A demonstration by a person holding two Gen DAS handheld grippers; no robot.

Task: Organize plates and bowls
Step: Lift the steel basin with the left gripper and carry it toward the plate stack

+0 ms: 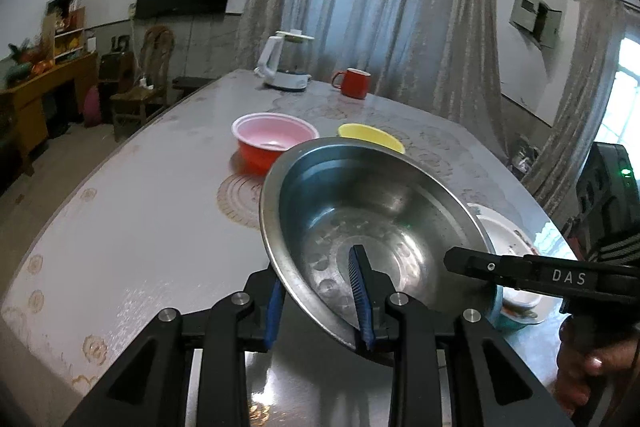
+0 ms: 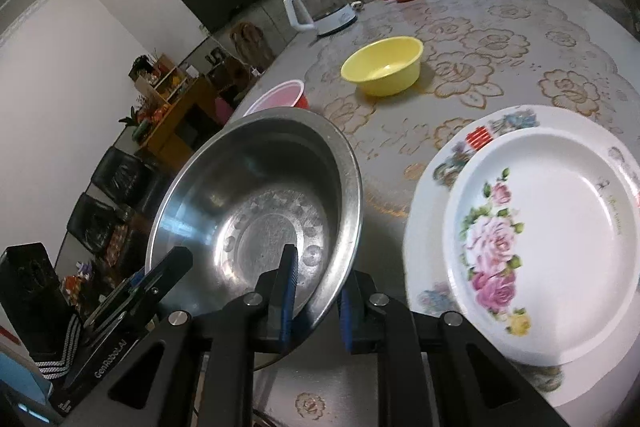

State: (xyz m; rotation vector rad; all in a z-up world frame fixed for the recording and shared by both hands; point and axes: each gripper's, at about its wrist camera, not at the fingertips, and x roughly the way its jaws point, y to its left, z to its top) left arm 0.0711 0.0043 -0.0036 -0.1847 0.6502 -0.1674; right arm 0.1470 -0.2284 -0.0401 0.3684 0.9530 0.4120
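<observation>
A steel bowl (image 1: 360,219) is held tilted above the table; it also shows in the right wrist view (image 2: 260,211). My left gripper (image 1: 316,303) is shut on its near rim, one finger inside. My right gripper (image 2: 316,291) is shut on the opposite rim and shows as a black arm in the left wrist view (image 1: 520,275). A red bowl (image 1: 272,139) with pink inside and a yellow bowl (image 2: 382,65) stand farther back. Two stacked floral plates (image 2: 540,227) lie to the right of the steel bowl.
A white kettle (image 1: 284,63) and a red mug (image 1: 354,83) stand at the far end of the table (image 1: 140,211). A wooden chair (image 1: 140,87) and cabinet stand beyond its left edge. Curtains hang behind.
</observation>
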